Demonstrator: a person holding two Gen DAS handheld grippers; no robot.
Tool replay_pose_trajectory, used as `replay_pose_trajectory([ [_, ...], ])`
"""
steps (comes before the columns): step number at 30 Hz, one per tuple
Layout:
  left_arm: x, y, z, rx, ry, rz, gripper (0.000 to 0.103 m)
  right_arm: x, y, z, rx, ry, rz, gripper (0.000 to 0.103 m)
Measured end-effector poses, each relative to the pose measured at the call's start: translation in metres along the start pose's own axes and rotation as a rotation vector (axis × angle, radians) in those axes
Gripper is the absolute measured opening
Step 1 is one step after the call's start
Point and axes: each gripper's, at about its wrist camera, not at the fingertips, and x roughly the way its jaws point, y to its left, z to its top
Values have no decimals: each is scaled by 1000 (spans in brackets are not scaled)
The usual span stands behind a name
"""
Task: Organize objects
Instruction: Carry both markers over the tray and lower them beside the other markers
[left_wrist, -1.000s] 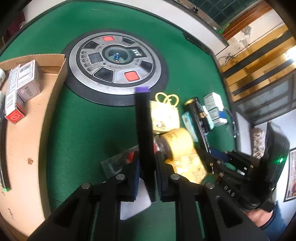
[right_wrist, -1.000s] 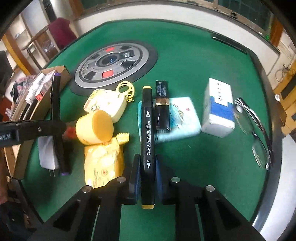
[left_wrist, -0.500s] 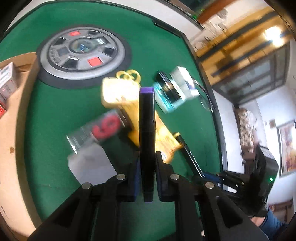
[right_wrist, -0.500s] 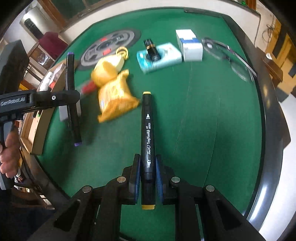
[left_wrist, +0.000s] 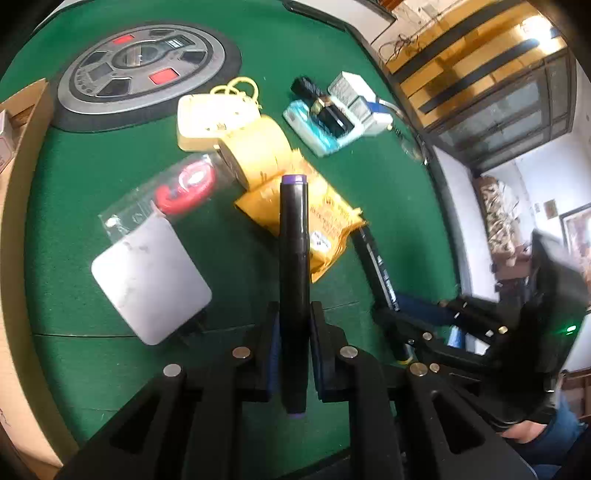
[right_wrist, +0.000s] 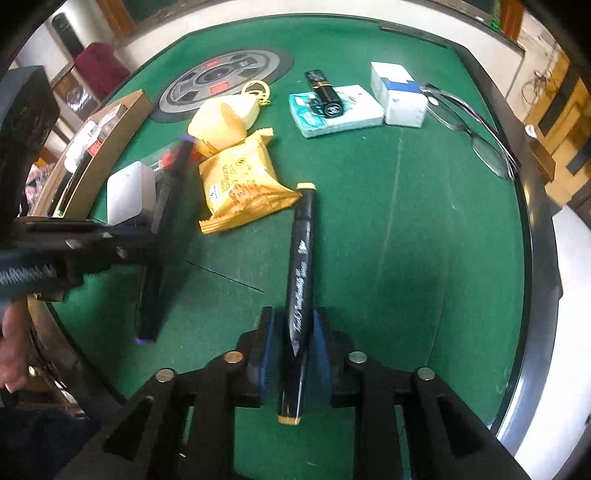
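item 1: black marker w/ yellow caps (right_wrist: 300, 280), lower centre of the right-wrist view, lying tilted between the pads of the right gripper (right_wrist: 293, 347); jaws have just been opening, gaps show both sides of the barrel, so no clamp on it now; far cap sits just beside the yellow snack packet (right_wrist: 240, 184). item 2: black marker w/ purple caps (left_wrist: 293, 280), centre of the left-wrist view, pinched tight by the left gripper (left_wrist: 293, 350), jaws closed on its barrel, far end over the snack packet in the frame. surrounding stock on green felt table (right_wrist: 424, 229): yellow tape roll (right_wrist: 216, 127) and pale yellow case w/ key ring (left_wrist: 216, 118), upper centre-left; white flat adapter (left_wrist: 147, 280) at left of left view, next to clear bag w/ red item (left_wrist: 177, 184); teal tissue pack (right_wrist: 340, 110) w/ black tube (right_wrist: 325, 92) on top, white/blue box (right_wrist: 399, 92) beside it, glasses (right_wrist: 476, 129) at upper right. round grey console (left_wrist: 140, 70), upper left. cardboard box (right_wrist: 122, 122) at left edge, contents unclear. a hand (right_wrist: 11, 343) at lower left edge.
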Motion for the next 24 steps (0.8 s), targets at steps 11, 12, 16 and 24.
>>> replay_pose_trajectory([
  [11, 8, -13, -16, 60, -57, 108, 14, -1, -2, 0, 4, -25, -31, 16],
  [12, 6, -12, -17, 56, -58, 99, 14, -4, -7, -2, 34, -27, -3, 16],
  [16, -6, -11, -18, 45, -85, 68, 14, -19, -12, -3, 87, -64, 45, 16],
  [24, -33, -9, -21, 41, -127, 36, 14, -44, -8, 1, 130, -98, 85, 16],
])
